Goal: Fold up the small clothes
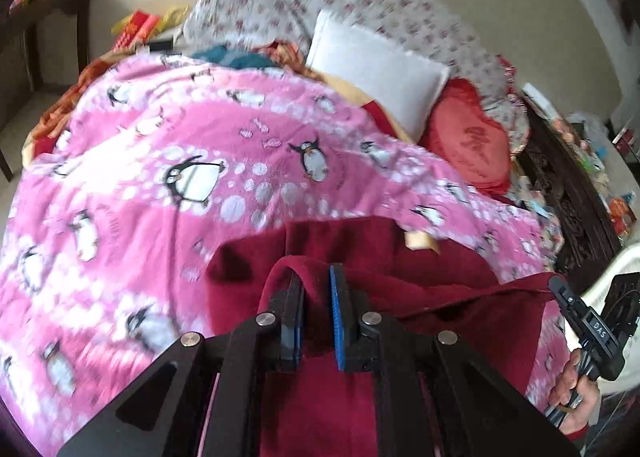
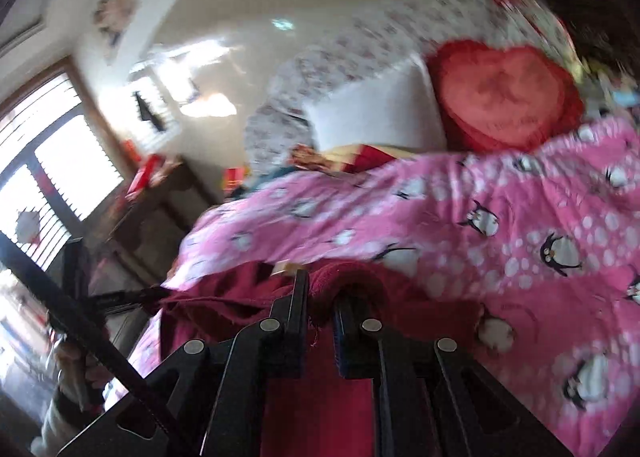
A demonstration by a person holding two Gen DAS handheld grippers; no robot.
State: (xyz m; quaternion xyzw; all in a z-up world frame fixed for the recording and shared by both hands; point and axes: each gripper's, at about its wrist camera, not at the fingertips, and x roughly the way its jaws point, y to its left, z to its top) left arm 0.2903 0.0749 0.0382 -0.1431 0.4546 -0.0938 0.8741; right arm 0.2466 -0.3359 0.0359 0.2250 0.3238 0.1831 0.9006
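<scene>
Both claws have hold of the dark red garment (image 1: 360,253), which lies on the pink penguin blanket (image 1: 160,145) at the near edge of the bed; the left gripper (image 1: 316,285) is clenched on a raised fold of it, cloth bunched between the blue-padded fingers; the right gripper (image 2: 320,293) likewise pinches a fold, w/ red cloth humped over its tips. The cloth's held edge runs side to side between the two claws, roughly across the bed; the rest spreads away from them toward the white pillow (image 1: 376,69) and red heart cushion (image 2: 504,97), so a fold would prob. go forward, both hands equally near. A tan tag (image 1: 420,239) sits at the garment's far edge, too blurred to read. Only legible writing: "DAS" on the right gripper's body as seen from the left wrist view; the cushion's lettering can't be made out.
</scene>
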